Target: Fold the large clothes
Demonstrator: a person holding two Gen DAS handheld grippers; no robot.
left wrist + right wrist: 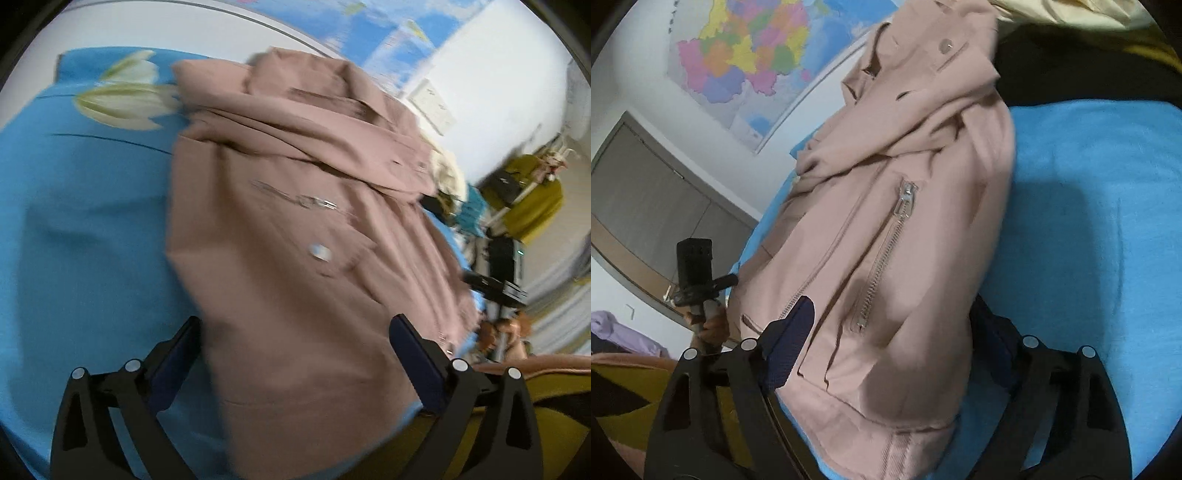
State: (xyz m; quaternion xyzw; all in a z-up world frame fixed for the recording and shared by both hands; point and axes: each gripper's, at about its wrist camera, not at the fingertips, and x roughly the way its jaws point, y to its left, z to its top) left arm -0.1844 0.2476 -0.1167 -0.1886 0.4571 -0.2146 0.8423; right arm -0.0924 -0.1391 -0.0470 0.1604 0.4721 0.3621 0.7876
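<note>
A dusty-pink jacket [295, 229] with silver zips and snap buttons lies partly folded on a blue bedsheet [81, 221]. My left gripper [295, 347] is open; its jaws stand wide on either side of the jacket's near hem, just above it. In the right wrist view the same jacket [894, 236] lies on the sheet [1089, 229]. My right gripper [894, 339] is open, its fingers straddling the jacket's lower part. The right finger is partly hidden behind the fabric.
The sheet has a white tulip print [125, 96]. A wall map [746, 59] hangs behind the bed. Other clothes are piled at the bed's far end [447, 173]. A mustard garment [535, 206] and a dark stand [502, 266] are beside the bed.
</note>
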